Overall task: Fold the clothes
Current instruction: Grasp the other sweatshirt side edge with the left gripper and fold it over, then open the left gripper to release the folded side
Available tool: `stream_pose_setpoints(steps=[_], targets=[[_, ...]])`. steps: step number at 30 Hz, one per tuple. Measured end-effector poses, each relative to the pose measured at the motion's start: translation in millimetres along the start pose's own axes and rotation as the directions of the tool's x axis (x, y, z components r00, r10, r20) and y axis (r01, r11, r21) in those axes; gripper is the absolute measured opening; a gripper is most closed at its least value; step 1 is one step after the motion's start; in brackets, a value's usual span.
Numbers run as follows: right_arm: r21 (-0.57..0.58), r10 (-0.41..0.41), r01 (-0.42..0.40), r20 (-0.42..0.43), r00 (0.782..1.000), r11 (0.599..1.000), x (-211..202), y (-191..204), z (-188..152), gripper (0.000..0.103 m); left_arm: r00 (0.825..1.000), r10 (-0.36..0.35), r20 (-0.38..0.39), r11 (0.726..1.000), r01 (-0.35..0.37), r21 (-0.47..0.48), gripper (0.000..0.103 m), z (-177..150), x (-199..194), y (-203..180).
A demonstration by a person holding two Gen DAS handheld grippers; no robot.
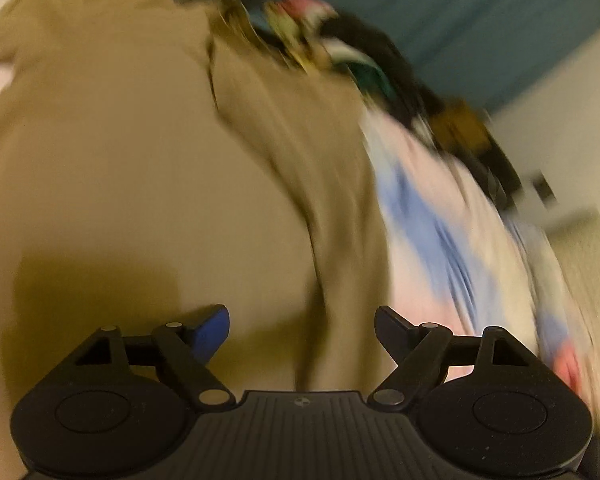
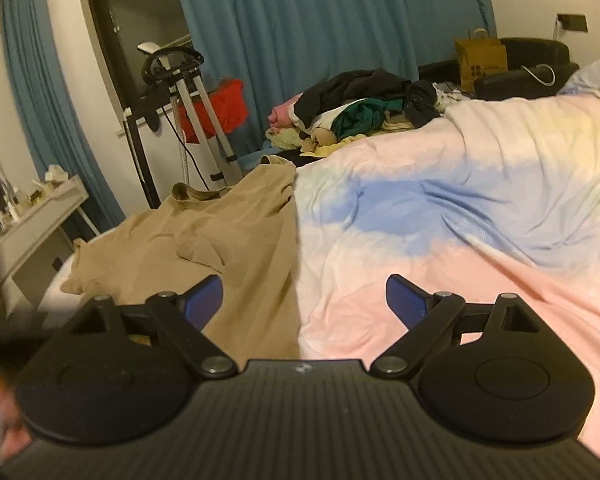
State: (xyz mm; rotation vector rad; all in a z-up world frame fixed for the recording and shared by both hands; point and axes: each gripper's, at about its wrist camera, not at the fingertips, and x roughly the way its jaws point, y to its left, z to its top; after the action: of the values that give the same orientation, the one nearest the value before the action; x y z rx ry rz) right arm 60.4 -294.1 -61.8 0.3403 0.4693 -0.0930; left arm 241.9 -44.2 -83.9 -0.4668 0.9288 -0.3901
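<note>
**Both tools released, tan shirt awaiting a grasp**

Left wrist view: left tool (image 1: 302,322) spread wide, holding nothing, low over the tan shirt (image 1: 120,152); blurred frame. Best slow down, pick a hem or sleeve edge.

Right wrist view: right tool (image 2: 304,300) also spread, empty. Shirt (image 2: 220,240) lies rumpled along the bed's left edge on the pastel duvet (image 2: 460,208); clothes pile (image 2: 364,100) at far edge. Flatten wrinkles before folding.

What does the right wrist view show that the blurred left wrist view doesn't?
Only the right wrist view: a brown paper bag, a white side table and the tan shirt's neckline. Only the left: the open left claw close over the tan cotton shirt. Both: that shirt, the pastel pink-and-blue duvet, the pile of unfolded clothes and blue curtains.
</note>
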Motion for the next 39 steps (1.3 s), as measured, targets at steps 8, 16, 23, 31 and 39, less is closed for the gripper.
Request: stream_pose_setpoints(steps=[8,16,23,31,39], targets=[[0.149,0.034,-0.025,-0.062,0.998,0.989,40,-28,-7,0.09,0.962,0.161,0.219,0.987,-0.16,-0.024,0.061,62,96,-15],[0.243,0.064,-0.046,-0.067,0.996,0.969,69,-42,-15,0.09,0.931,0.256,0.259,0.959,-0.279,0.055,0.005,112,124,-28],[0.178,0.068,-0.056,-0.058,0.996,0.982,71,-31,-18,0.09,0.955,0.212,0.208,0.969,-0.233,0.083,0.032,107,126,-19],[0.093,0.075,-0.075,0.002,0.997,0.993,56,-16,-10,0.09,0.954,0.132,0.268,0.94,-0.206,0.27,0.056,37,34,-48],[0.02,0.096,-0.098,0.098,0.991,0.995,16,4,-5,0.09,0.919,0.081,0.386,0.887,-0.243,0.393,0.074,-50,-86,-86]])
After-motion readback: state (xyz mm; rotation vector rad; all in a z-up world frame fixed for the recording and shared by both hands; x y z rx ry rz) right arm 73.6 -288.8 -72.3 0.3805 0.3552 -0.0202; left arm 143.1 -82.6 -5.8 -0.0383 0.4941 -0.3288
